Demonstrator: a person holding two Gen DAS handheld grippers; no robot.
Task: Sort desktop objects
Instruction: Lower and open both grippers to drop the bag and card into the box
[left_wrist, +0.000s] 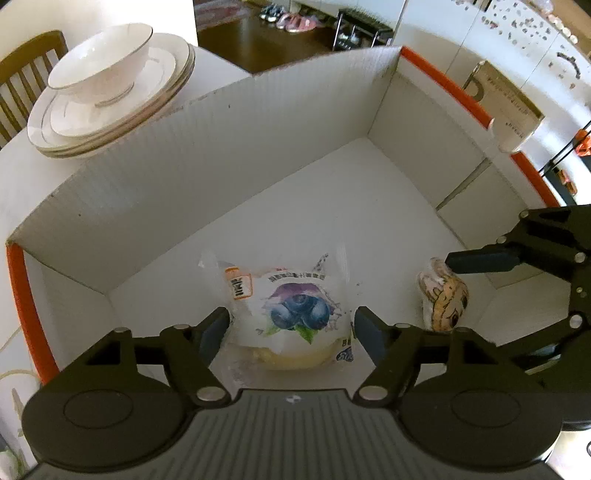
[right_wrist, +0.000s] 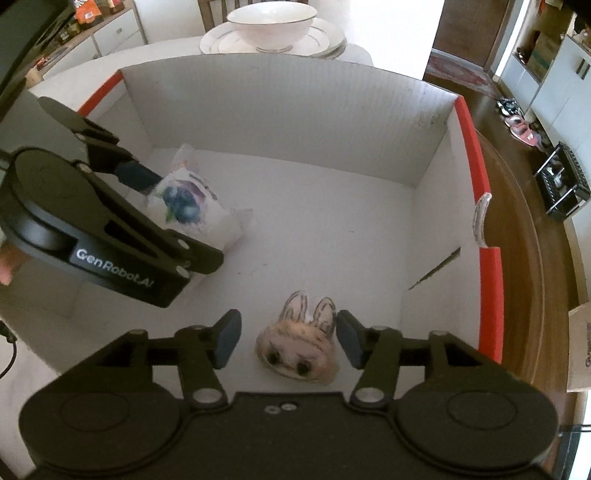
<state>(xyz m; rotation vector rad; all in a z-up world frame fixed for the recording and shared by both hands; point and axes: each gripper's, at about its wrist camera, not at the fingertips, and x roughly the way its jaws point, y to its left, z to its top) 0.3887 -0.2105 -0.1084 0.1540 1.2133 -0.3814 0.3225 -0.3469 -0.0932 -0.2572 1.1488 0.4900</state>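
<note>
A blueberry-print bread packet (left_wrist: 295, 314) lies on the floor of a white cardboard box (left_wrist: 221, 155) with orange rims. My left gripper (left_wrist: 293, 332) points down into the box and stands open, one pad at each side of the packet without pressing on it. To its right lies a small bunny-face toy (left_wrist: 443, 299). In the right wrist view the bunny toy (right_wrist: 299, 347) rests on the box (right_wrist: 277, 110) floor between the fingers of my open right gripper (right_wrist: 286, 339), with a clear gap on its left side. The packet (right_wrist: 195, 206) shows there beside the left gripper's fingers (right_wrist: 136, 173).
A bowl on stacked plates (left_wrist: 107, 85) stands on the table behind the box, seen also as plates (right_wrist: 273, 26) in the right wrist view. A wooden chair (left_wrist: 22, 74) is at far left. The box walls rise on all sides. Dark wooden floor with shoes (left_wrist: 291, 20) lies beyond.
</note>
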